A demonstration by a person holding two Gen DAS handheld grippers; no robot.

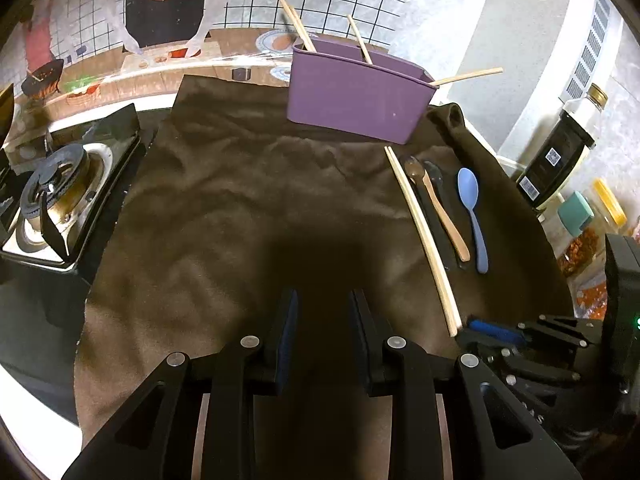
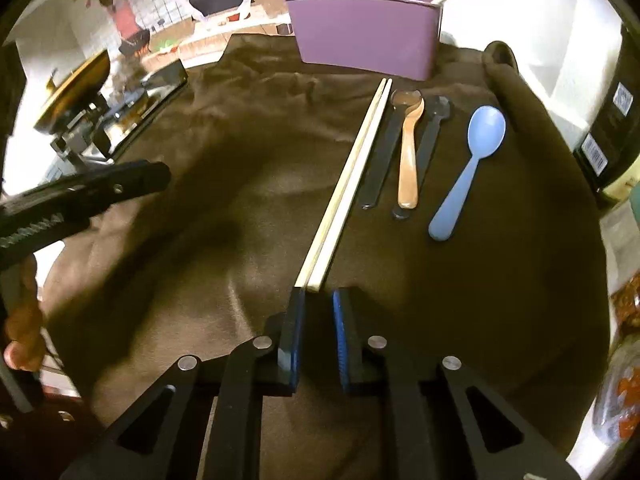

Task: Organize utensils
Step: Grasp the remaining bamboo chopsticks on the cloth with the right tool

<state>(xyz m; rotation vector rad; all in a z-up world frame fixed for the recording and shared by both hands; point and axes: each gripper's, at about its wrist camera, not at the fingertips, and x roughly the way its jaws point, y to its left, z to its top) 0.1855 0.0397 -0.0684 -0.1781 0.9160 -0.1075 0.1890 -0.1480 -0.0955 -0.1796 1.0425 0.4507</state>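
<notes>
Chopstick pair lies on brown cloth on counter, left of spoons. Long way runs from purple holder straight toward right gripper. Near tips sit just at jaws' front edge. Right jaws nearly closed, narrow gap, nothing gripped yet. Left gripper further off to left, jaws half open, empty. Right hand nearer, best for pick-up, likely.

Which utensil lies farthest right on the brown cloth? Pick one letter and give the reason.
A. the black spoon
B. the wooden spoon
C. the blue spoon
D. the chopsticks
C: in the right wrist view the blue spoon lies to the right of the black spoon, the wooden spoon and the chopsticks on the brown cloth.
</notes>
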